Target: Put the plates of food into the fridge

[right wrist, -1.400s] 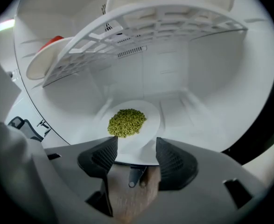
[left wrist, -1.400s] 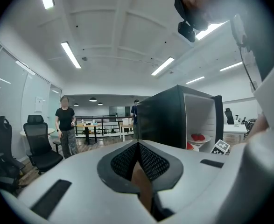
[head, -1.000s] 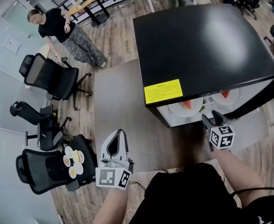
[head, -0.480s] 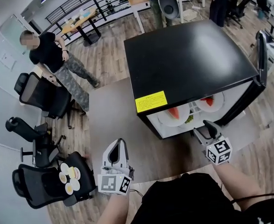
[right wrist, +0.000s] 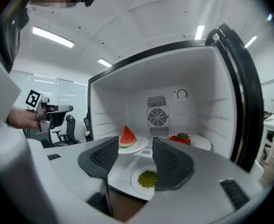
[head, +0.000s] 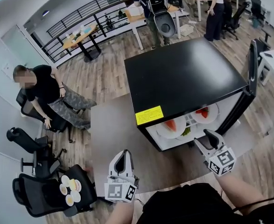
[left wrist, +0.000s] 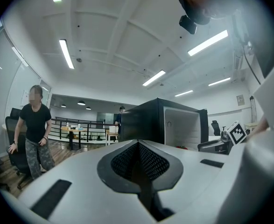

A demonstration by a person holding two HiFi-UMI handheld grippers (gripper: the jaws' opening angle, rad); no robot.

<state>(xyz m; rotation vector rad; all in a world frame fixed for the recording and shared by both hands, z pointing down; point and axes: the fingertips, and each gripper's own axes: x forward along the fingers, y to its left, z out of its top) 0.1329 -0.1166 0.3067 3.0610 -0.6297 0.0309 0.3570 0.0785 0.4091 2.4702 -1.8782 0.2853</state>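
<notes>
Open-plan office. Swivel chairs (head: 34,195) on a wood-look floor (head: 106,78), rows of desks (head: 80,35) with gear on them, a black railing (head: 92,6), a glass partition (head: 6,55), strip lights (left wrist: 66,53) on a white ceiling, and people (head: 43,90) standing about.

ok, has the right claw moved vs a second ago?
Yes. The right claw has pulled back from the fridge: its tips overlapped the open front by the plates, and now they sit just clear of it.
</notes>
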